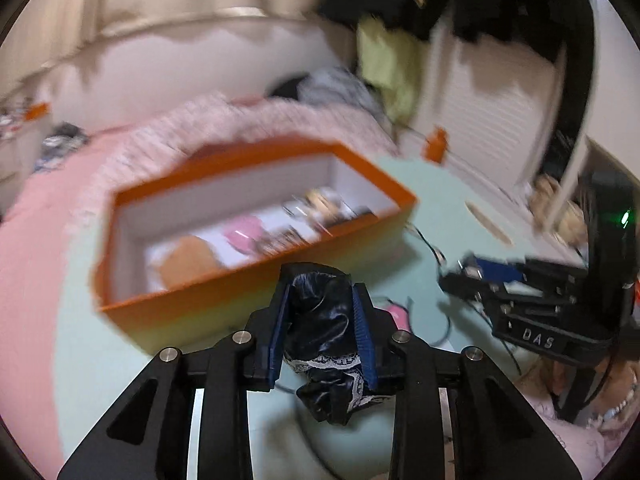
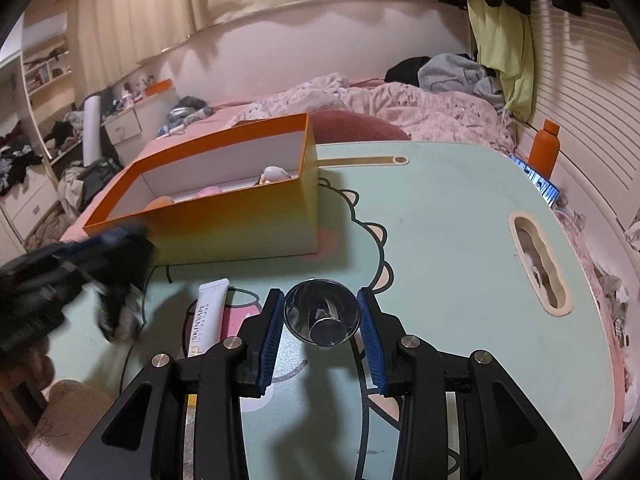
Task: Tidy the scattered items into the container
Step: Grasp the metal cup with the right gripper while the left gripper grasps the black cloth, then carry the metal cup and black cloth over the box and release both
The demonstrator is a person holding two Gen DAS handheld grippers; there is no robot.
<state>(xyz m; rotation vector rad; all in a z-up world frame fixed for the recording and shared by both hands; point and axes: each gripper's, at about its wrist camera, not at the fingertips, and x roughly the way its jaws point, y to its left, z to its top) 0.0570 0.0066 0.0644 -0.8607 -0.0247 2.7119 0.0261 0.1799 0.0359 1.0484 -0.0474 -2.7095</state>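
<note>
Orange bottle (image 2: 543, 148), perhaps bedside.

Black tongs (image 2: 322, 320), blue ribbed pads (image 2: 267, 338), silver screws (image 2: 409, 340).

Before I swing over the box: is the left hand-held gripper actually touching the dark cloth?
Touching. The left wrist view shows the dark cloth pinched between both blue pads of the left hand-held gripper, bunched with no gap.

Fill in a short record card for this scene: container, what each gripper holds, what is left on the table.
container: orange box, open-topped, several items already inside
left gripper: shut on dark satin cloth, near the box
right gripper: holding shiny metal cup between its pads
left on table: white tube, thin dark cable
beyond table: orange bottle
</note>
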